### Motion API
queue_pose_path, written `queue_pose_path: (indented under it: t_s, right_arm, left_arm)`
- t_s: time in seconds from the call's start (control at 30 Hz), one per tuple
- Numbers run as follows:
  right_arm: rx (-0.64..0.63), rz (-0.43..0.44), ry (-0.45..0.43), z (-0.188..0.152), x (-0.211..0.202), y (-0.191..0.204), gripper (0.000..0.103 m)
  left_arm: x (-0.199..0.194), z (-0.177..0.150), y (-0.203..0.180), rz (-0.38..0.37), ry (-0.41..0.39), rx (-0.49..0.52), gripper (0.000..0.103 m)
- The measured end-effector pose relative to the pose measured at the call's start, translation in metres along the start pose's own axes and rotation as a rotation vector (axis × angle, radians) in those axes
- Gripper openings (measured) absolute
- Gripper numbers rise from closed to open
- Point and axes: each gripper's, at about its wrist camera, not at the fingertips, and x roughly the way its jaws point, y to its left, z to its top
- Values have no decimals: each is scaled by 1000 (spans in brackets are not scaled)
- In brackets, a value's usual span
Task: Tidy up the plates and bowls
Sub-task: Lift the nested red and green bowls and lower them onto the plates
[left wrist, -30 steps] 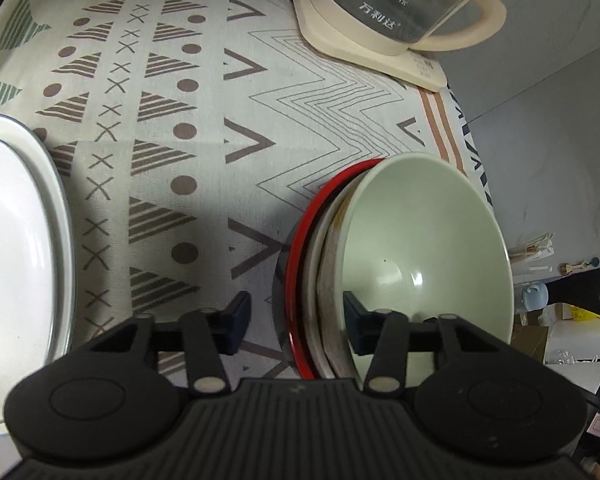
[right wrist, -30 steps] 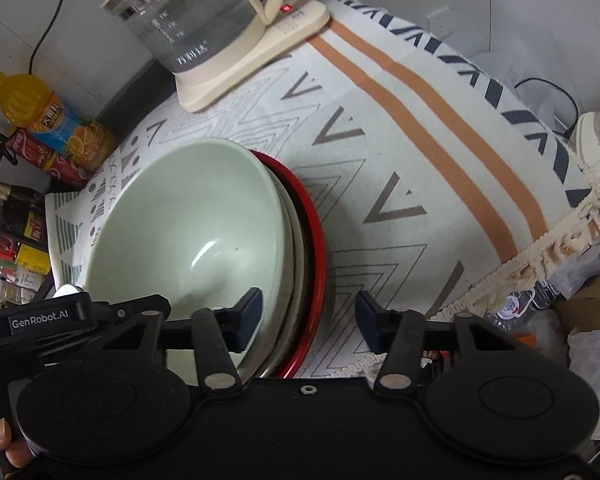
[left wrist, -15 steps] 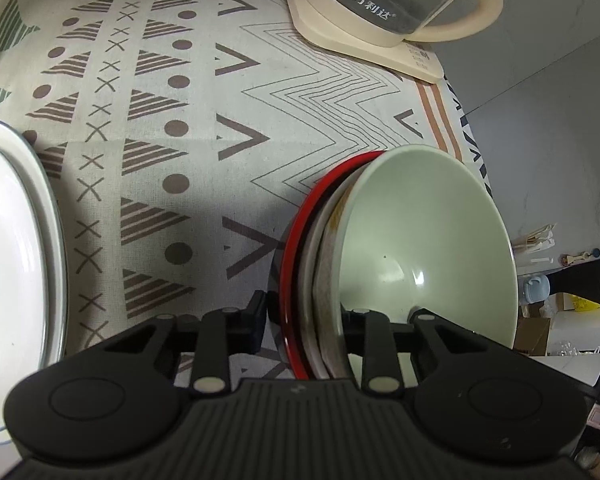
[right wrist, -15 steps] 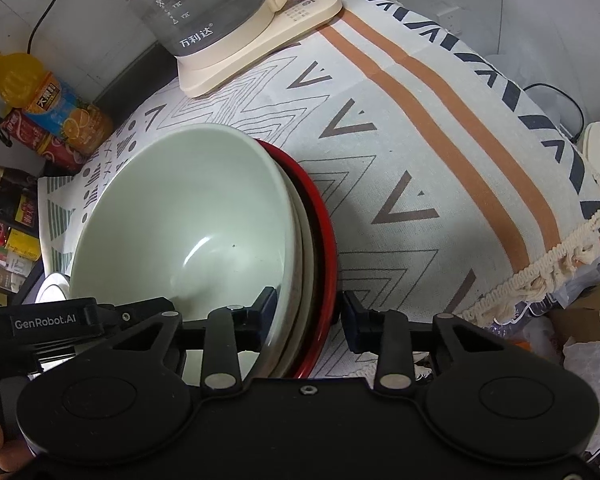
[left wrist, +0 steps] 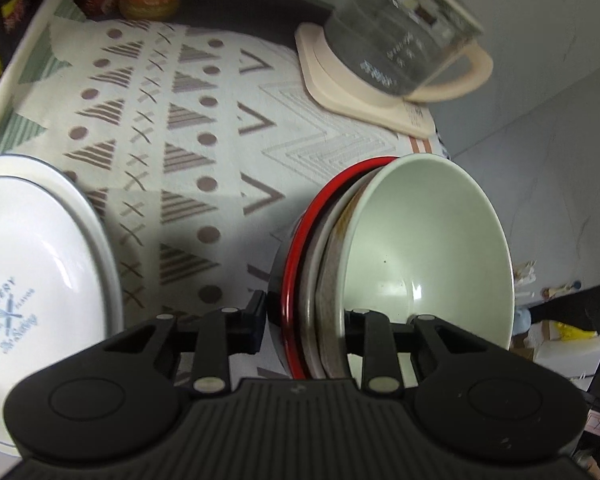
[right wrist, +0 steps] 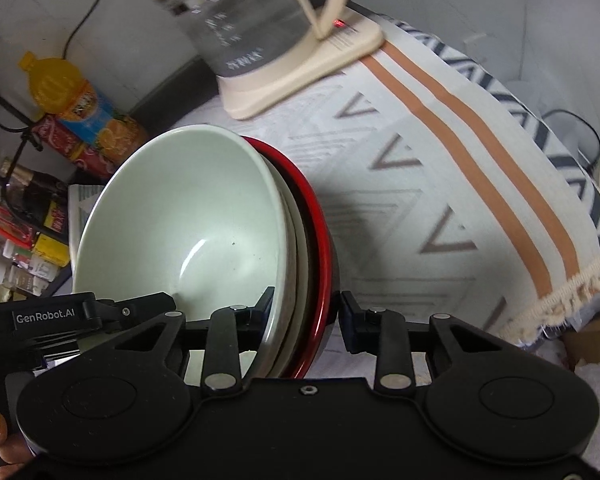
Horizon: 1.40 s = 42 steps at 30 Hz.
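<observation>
A stack of nested bowls, pale green (left wrist: 428, 240) inside a beige one (left wrist: 332, 276) inside a red-rimmed one (left wrist: 295, 256), is gripped on both sides. My left gripper (left wrist: 304, 320) is shut on the stack's rims, one finger outside the red bowl, one inside the green. My right gripper (right wrist: 304, 312) is shut on the opposite rims of the same stack (right wrist: 187, 224). The stack looks lifted off the patterned cloth (left wrist: 179, 152). A white oval plate (left wrist: 31, 264) with blue print lies at the left.
A glass kettle (left wrist: 400, 48) on a cream base stands at the back. Bottles and cans (right wrist: 75, 108) line the back left edge. The cloth's fringed edge (right wrist: 572, 300) hangs at the right, with the floor beyond.
Both grippers closed from open onto the bowl stack's rims. The stack has since risen, and the views show more of the table's back.
</observation>
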Motion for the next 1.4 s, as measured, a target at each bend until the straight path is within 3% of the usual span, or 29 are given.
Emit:
queue_pose_path:
  t_s: [0.77,1.4]
  right_arm:
    - [-211,137,1,-1,9,107,32]
    - [-377,210,110,-30,37,184,32]
  left_arm:
    - [-92,-7,87,58,-209,-170,28]
    - [-131,-38,162,130,-270,-348,28]
